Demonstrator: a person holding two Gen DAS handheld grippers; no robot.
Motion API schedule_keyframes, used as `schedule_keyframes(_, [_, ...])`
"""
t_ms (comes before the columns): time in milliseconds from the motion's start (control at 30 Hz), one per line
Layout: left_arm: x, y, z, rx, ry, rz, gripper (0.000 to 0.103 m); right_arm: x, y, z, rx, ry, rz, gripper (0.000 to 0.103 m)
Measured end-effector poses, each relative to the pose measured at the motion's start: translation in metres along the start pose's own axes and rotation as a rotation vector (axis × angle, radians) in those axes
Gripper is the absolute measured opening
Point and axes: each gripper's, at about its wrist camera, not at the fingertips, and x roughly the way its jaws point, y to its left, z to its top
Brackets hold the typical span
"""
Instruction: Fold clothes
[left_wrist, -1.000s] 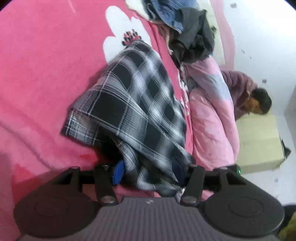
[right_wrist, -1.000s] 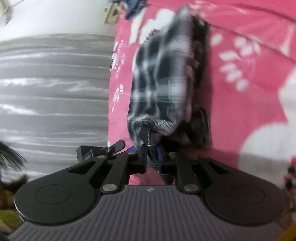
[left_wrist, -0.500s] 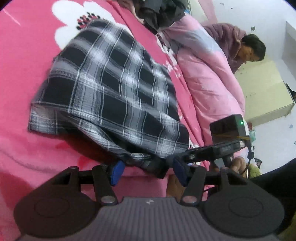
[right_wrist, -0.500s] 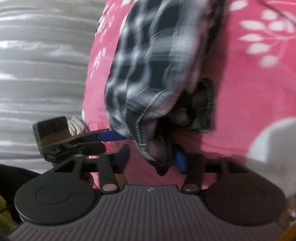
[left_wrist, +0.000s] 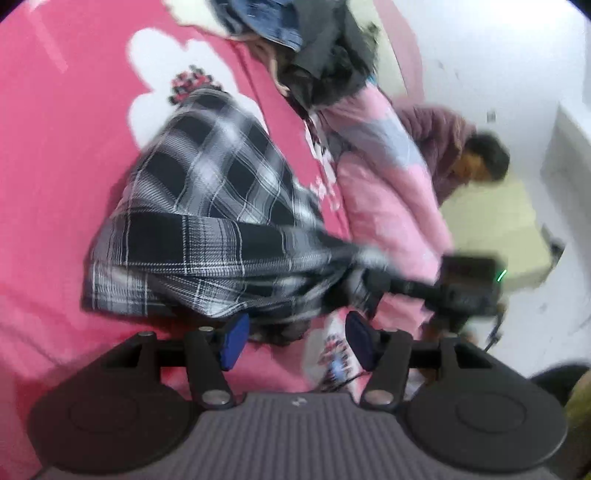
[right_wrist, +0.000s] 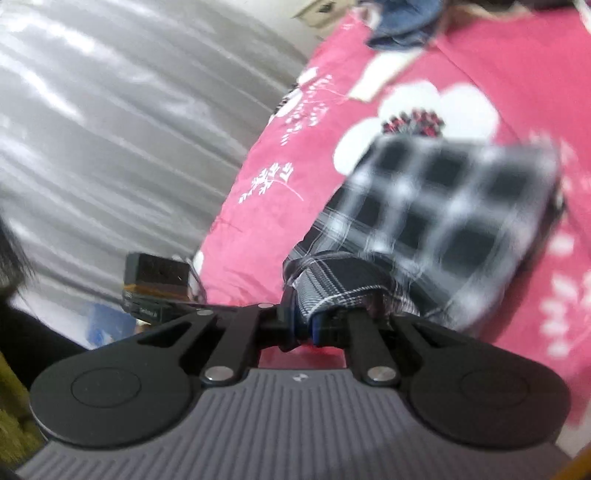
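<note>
Both jaws: right gripper (right_wrist: 308, 326) clamped on plaid shirt (right_wrist: 436, 229), left gripper (left_wrist: 293, 341) half-open, empty.

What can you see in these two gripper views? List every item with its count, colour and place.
plaid garment: one, black and white, on the bed
bedcover: one, pink with white flowers, under the garment
clothes pile: one, denim blue and dark grey, far end of the bed
quilt: one, pale pink, along the bed edge
box: one, beige, beside the bed
curtain: one, grey, beyond the bed
person: one, purple jacket, by the box
left gripper: open, at the garment's edge
right gripper: shut on the plaid garment
</note>
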Motion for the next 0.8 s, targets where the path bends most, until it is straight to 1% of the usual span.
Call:
schedule_keyframes(100, [0.011,-0.011,-0.001,0.107,0.026,0.097,0.053,0.001,0.018,0.002,-0.179,0.037,-0.063,0.006])
schedule_keyframes(167, [0.018,-0.021,-0.002,0.191,0.026,0.177,0.050,0.005,0.031,0.002,-0.287,0.068,-0.093,0.006])
schedule_keyframes(233, [0.021,-0.031,-0.005,0.265,0.011,0.237,0.049,0.006,0.044,-0.002,-0.414,0.093,-0.122,0.006])
schedule_keyframes(300, [0.024,-0.039,-0.008,0.315,-0.020,0.275,0.049,0.009,0.057,-0.009,-0.552,0.114,-0.170,0.006])
schedule_keyframes(433, [0.028,-0.048,-0.011,0.362,-0.081,0.326,0.048,0.010,0.081,-0.026,-0.851,0.141,-0.283,0.006])
schedule_keyframes(500, [0.033,-0.052,-0.012,0.389,-0.121,0.375,0.045,0.013,0.091,-0.038,-1.048,0.146,-0.357,0.006])
schedule_keyframes(567, [0.035,-0.056,-0.013,0.421,-0.184,0.438,0.042,0.016,0.101,-0.060,-1.329,0.153,-0.447,0.006])
schedule_keyframes(600, [0.036,-0.059,-0.015,0.437,-0.215,0.471,0.041,0.021,0.101,-0.073,-1.493,0.156,-0.494,0.006])
schedule_keyframes(633, [0.037,-0.062,-0.018,0.452,-0.243,0.504,0.041,0.023,0.098,-0.088,-1.657,0.164,-0.533,0.006])
schedule_keyframes(667, [0.039,-0.064,-0.020,0.469,-0.268,0.535,0.039,0.025,0.095,-0.098,-1.775,0.174,-0.551,0.006])
schedule_keyframes(733, [0.042,-0.067,-0.028,0.529,-0.300,0.594,0.036,0.025,0.087,-0.111,-1.924,0.168,-0.568,0.006])
schedule_keyframes(800, [0.048,-0.067,-0.035,0.570,-0.286,0.644,0.034,0.025,0.077,-0.117,-2.002,0.161,-0.594,0.006])
